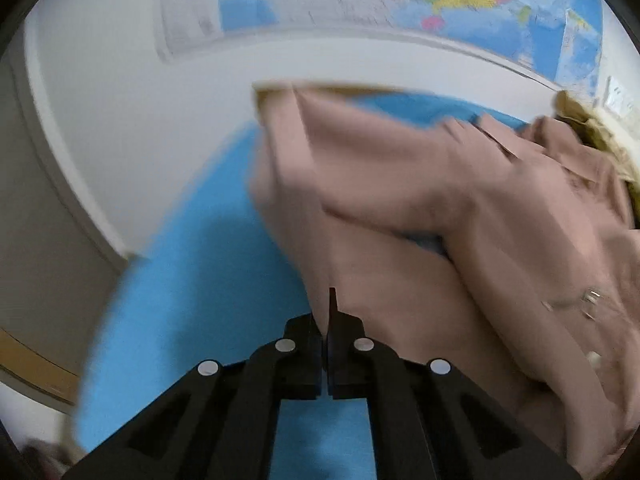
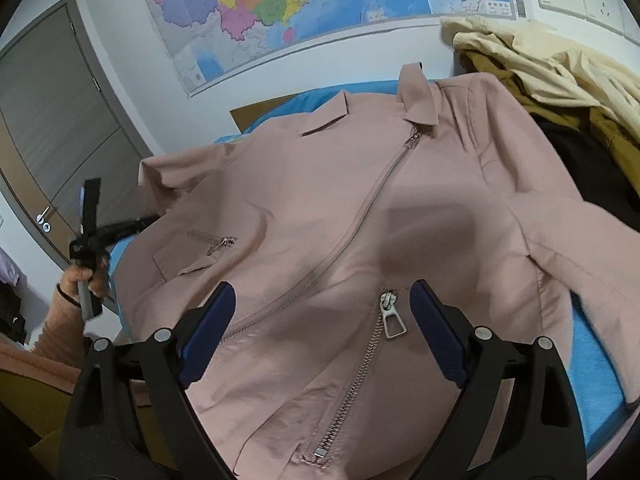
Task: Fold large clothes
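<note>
A dusty-pink zip-up jacket (image 2: 360, 208) lies front-up and mostly spread across a blue-covered surface (image 2: 592, 364), collar toward the wall and hem toward the right wrist camera. Its long diagonal zipper (image 2: 352, 240) is closed up to the collar, and a small zipped chest pocket (image 2: 214, 242) sits on the camera-left panel. The right claw (image 2: 322, 308) hovers just above the lower front with its blue-padded fingers (image 2: 208, 328) spread wide apart, nothing pinched between them; the metal zip pull (image 2: 392, 318) lies on the cloth between them. The left claw (image 1: 325, 320) is closed tight on the pink fabric at the jacket's side edge, a fold of it rising from between the black tips; that view is blurred. In the right wrist view a hand (image 2: 82, 280) grips the left tool's handle beside the jacket. A heap of cream and mustard clothes (image 2: 540, 64) sits by the wall under a coloured map (image 2: 280, 4), near a grey door (image 2: 52, 128)
</note>
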A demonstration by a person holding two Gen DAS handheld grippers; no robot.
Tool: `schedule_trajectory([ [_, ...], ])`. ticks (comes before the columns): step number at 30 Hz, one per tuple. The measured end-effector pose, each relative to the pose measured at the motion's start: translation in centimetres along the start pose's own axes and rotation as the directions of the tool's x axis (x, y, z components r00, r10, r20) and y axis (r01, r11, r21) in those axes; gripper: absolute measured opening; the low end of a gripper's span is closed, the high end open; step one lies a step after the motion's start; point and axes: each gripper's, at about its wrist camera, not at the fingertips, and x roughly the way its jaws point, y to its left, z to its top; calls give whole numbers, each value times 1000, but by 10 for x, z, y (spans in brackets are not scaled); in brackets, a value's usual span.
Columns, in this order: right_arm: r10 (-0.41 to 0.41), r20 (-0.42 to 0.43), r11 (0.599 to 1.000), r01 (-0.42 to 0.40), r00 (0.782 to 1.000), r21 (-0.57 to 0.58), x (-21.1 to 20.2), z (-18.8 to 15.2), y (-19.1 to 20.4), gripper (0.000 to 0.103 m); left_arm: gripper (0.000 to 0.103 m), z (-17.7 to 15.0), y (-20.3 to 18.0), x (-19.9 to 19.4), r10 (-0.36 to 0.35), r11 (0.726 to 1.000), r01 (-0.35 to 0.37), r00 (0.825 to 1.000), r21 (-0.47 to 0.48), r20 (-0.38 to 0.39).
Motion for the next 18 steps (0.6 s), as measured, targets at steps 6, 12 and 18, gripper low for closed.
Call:
schedule_trajectory([
  [6,-15,-1,1000,15,1000,-10,5,20,-7,88,3,38,8,-43,446,863,-472,880,180,165],
  [12,-38,-48,999,38,998,-16,42,57,-18,84,64,35,33,-59,215,974,-221,973,59,86],
  [18,-123,-88,992,124,988,3,97,105,-43,76,69,39,29,-97,-103,995,99,969,29,227],
])
